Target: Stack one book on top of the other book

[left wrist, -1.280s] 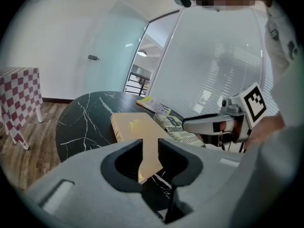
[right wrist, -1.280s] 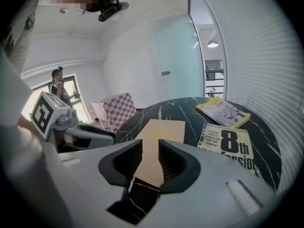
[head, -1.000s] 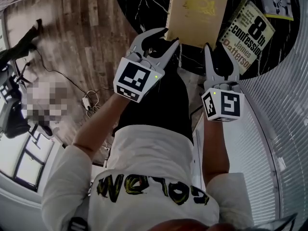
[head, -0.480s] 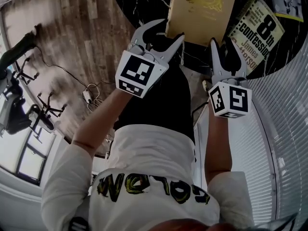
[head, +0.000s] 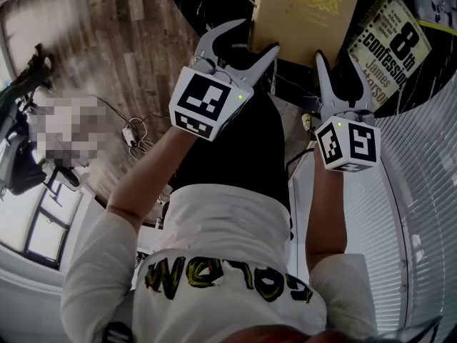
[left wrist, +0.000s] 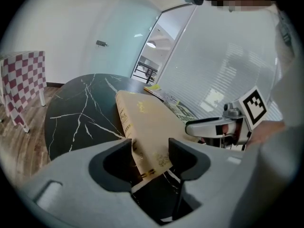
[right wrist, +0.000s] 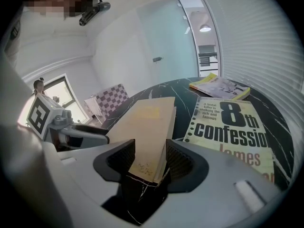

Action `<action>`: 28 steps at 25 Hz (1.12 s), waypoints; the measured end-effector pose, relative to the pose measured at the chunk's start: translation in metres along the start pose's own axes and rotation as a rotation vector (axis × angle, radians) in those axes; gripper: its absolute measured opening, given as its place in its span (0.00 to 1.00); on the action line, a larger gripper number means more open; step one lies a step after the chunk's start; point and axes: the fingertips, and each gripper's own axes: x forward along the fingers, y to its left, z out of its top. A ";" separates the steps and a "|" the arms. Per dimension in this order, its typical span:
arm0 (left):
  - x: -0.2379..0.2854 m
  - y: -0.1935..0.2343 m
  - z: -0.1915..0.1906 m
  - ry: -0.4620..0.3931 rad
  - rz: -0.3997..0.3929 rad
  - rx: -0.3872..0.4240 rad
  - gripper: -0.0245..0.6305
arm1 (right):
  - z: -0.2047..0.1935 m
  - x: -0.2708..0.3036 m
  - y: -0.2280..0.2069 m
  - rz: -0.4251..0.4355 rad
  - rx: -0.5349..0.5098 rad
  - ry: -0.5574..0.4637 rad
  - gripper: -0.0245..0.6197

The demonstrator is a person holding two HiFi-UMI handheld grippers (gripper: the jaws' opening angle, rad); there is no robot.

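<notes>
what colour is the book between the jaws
The book is tan with gold print, clearest in the head view.

**Both grippers reach forward and tilt down, jaws parted at one book's near end**

The left gripper [head: 257, 38] extends from a bare left forearm [head: 146, 174], its marker cube [head: 207, 104] turned up toward the head. Its jaws have just been opening and now stand wide, with a near corner of the tan book [head: 307, 9] loose between them. The right gripper [head: 341, 77], on the right forearm [head: 325, 206], is held alongside at about the same reach. Its jaws have also just been opening, and the book's other near corner sits between them without being pressed. The two grippers stay apart.
</notes>
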 end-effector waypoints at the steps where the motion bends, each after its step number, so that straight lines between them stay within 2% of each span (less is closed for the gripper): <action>1: 0.000 0.000 0.000 -0.002 0.000 -0.005 0.41 | 0.000 0.000 0.000 -0.001 0.000 0.002 0.36; 13: 0.005 0.000 -0.002 -0.008 -0.013 -0.072 0.44 | -0.005 0.005 0.000 0.005 -0.001 0.047 0.35; 28: 0.003 -0.003 0.004 -0.031 0.014 -0.076 0.43 | 0.002 0.001 0.000 -0.015 0.014 0.016 0.33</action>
